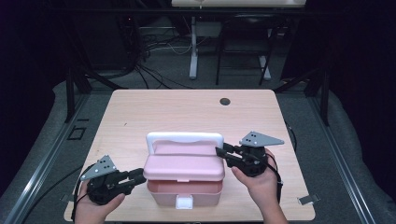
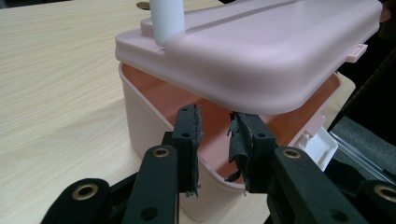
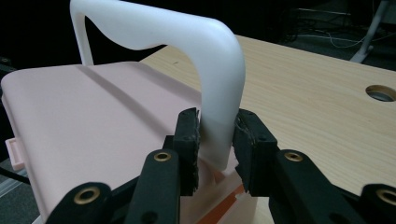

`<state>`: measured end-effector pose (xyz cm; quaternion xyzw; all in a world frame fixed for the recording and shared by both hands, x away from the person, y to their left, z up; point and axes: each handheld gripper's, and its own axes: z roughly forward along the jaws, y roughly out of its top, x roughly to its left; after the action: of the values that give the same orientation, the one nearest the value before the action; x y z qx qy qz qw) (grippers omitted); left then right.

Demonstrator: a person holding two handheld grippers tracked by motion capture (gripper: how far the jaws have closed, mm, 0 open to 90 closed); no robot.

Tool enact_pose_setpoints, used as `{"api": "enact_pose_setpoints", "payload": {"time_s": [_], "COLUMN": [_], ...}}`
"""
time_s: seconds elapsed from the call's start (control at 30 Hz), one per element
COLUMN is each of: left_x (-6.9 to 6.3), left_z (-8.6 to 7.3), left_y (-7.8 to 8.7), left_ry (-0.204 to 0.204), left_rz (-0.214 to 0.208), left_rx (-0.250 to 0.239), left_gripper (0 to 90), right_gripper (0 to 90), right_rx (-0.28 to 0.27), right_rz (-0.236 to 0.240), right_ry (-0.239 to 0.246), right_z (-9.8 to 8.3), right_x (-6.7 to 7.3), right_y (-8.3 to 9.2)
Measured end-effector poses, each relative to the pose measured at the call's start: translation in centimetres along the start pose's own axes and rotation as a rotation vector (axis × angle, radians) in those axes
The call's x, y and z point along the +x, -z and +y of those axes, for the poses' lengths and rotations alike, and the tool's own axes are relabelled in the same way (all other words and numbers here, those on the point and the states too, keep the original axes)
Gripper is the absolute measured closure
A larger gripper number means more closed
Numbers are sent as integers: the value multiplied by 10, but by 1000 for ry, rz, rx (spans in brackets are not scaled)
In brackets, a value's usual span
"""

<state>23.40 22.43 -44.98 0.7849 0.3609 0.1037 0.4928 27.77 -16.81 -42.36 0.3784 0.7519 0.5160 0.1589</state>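
High view: a pale wood table point(image 1: 187, 109) stands in a dark room, with grey floor, cables and desk legs beyond its far edge. A round hole point(image 1: 225, 101) sits near that far edge. The pink box point(image 1: 184, 186) rests near the front edge, its lid point(image 1: 183, 165) raised off the front rim, the white handle point(image 1: 185, 138) upright behind it. The left gripper point(image 1: 135, 176) meets the box's left end; the right gripper point(image 1: 220, 153) reaches the handle's right post.

Left gripper view: the jaws stand apart, straddling the box wall under the lifted lid, not pinching it. A white latch point(image 2: 320, 147) shows beyond.

Right gripper view: the jaws clamp the handle's post above the lid.
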Motion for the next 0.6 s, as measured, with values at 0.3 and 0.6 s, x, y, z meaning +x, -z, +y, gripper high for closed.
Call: {"api": "enact_pose_setpoints", "payload": {"time_s": [0.3,0.6], "left_x": [-1,-3], "left_z": [8,21], "left_y": [3,7], "left_ry": [-14,-34], "left_rz": [14,15], "left_rx": [-16,-44], "left_gripper": [700,700], "right_gripper": [682,667], "right_rx": [-13,-1], "right_rz": [-37,-48], "right_ry": [16,17], "right_z": [0,-6], "right_x": [1,1], "right_y": [18,26]}}
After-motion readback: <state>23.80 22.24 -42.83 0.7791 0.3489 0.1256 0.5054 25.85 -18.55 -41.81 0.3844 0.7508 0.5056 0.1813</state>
